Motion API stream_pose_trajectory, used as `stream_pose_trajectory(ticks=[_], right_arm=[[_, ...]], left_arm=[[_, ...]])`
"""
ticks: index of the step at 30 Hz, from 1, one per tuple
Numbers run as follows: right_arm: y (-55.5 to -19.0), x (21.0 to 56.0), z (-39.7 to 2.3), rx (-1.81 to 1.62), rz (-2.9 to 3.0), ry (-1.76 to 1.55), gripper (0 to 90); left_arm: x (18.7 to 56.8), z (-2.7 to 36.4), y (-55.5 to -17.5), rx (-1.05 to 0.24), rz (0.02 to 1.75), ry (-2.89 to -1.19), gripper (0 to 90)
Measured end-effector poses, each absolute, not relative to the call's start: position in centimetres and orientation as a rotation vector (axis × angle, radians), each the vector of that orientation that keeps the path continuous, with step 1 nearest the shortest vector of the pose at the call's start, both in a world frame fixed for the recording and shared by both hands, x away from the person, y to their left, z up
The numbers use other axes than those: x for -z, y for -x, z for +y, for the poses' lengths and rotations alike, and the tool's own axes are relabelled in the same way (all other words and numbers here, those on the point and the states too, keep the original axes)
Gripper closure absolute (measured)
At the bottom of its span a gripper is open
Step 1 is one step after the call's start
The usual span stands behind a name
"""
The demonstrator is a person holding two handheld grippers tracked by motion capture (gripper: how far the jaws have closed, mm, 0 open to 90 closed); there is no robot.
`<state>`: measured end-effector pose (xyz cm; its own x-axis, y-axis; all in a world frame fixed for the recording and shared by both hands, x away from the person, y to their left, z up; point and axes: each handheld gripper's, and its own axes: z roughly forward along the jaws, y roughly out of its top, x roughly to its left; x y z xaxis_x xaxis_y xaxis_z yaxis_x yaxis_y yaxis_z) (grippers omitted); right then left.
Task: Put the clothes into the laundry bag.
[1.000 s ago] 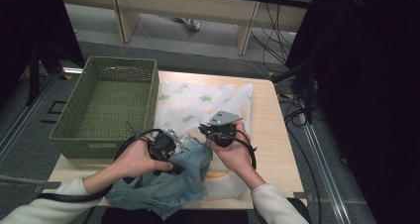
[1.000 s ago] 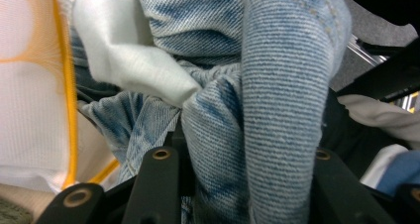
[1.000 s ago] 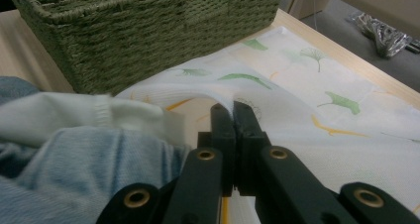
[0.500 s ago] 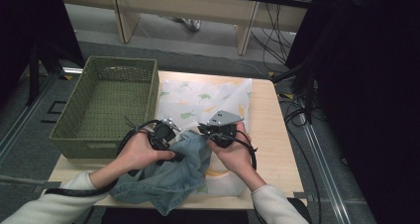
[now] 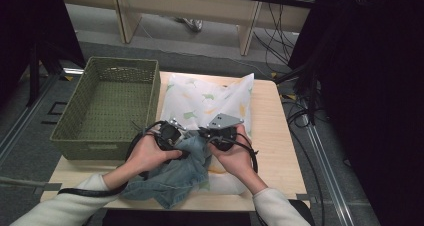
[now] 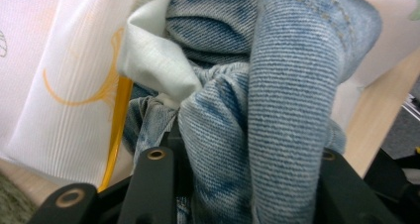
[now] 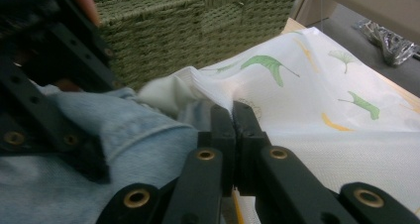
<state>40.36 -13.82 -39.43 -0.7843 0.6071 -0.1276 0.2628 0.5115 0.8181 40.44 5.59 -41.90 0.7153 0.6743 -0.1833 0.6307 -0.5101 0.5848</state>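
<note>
A blue denim garment (image 5: 170,181) lies bunched at the table's front, its upper part against the mouth of a white bag with a leaf print (image 5: 210,93). My left gripper (image 5: 185,140) is shut on a thick fold of the denim (image 6: 287,85), which is packed between its jaws (image 6: 237,154). Those jaws have just been opening slightly. The white bag cloth (image 6: 64,85) shows right behind the fold. My right gripper (image 5: 209,136) is shut on the bag's edge (image 7: 218,92), its jaws (image 7: 232,116) pressed together, with the denim (image 7: 124,130) just to their left.
A green woven basket (image 5: 105,111) stands at the table's left edge, close to my left hand. Bare wooden tabletop (image 5: 275,136) shows to the right of the bag. Cables and desk legs stand on the floor beyond the table.
My left gripper has edged a little toward the bag with the denim, and the garment has bunched up nearer the bag's mouth. The right gripper has kept still.
</note>
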Motion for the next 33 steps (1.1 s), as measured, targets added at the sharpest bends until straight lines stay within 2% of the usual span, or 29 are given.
stream_pose_trajectory(ticks=[9,12,13,15,19,26,29,33], right_arm=[[-40.2,39.9,-13.4,-1.164,2.382,-0.700,90.0],[-40.3,39.9,-13.7,-1.169,2.384,-0.733,90.0],[-40.5,39.9,-13.9,-1.169,2.383,-0.740,90.0],[-40.5,40.0,-14.0,-1.168,2.380,-0.752,90.0],[-40.7,40.1,-14.2,-1.163,2.382,-0.749,90.0],[-41.0,40.1,-14.5,-1.153,2.382,-0.768,90.0],[-41.0,40.2,-14.5,-1.152,2.381,-0.760,90.0],[-41.0,40.2,-14.4,-1.146,2.384,-0.770,90.0]], left_arm=[[43.3,4.8,-40.8,-0.103,0.975,-2.282,56.9],[43.3,4.8,-40.6,-0.114,0.941,-2.278,51.1],[43.2,5.0,-40.5,-0.125,0.921,-2.277,45.0],[43.2,5.2,-40.1,-0.147,0.881,-2.267,39.9],[42.6,6.1,-39.2,-0.169,0.778,-2.270,33.6],[40.2,8.8,-36.6,-0.105,0.728,-2.192,32.3],[41.1,9.3,-35.5,-0.116,0.705,-2.258,31.6],[43.3,8.5,-35.4,-0.203,0.690,-2.347,31.8]])
